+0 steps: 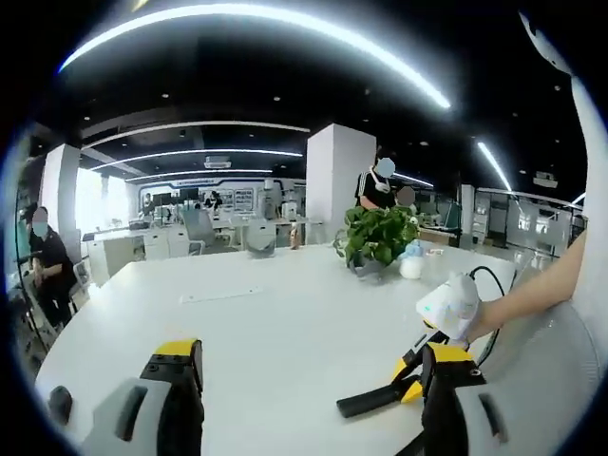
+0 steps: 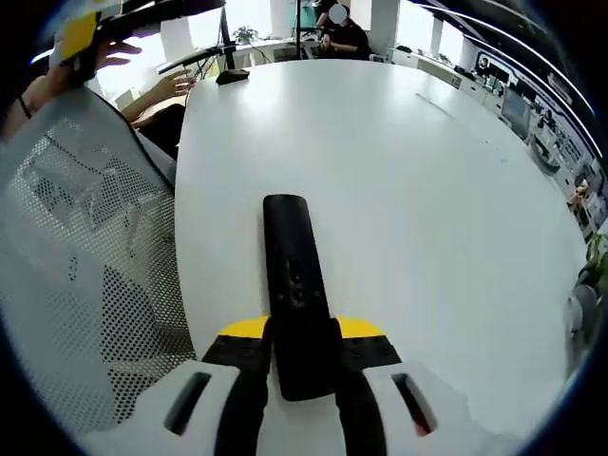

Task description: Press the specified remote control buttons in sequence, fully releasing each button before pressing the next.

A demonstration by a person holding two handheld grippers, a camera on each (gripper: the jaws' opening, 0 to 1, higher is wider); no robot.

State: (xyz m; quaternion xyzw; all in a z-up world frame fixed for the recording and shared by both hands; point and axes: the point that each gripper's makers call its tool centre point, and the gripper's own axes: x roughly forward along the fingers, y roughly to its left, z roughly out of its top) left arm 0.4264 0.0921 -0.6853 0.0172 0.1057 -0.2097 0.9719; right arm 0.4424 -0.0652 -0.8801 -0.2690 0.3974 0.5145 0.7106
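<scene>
A black remote control [image 2: 296, 285] is clamped lengthwise in the right tongs [image 2: 302, 353] above the white tabletop [image 2: 427, 190], left tongs [image 1: 313, 375] spread empty; slippage could be caused by button presses.

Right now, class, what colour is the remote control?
Black remote control, best seen in the right gripper view.

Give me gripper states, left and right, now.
Left gripper: open, holding nothing, above the table.
Right gripper: shut on the remote.
</scene>
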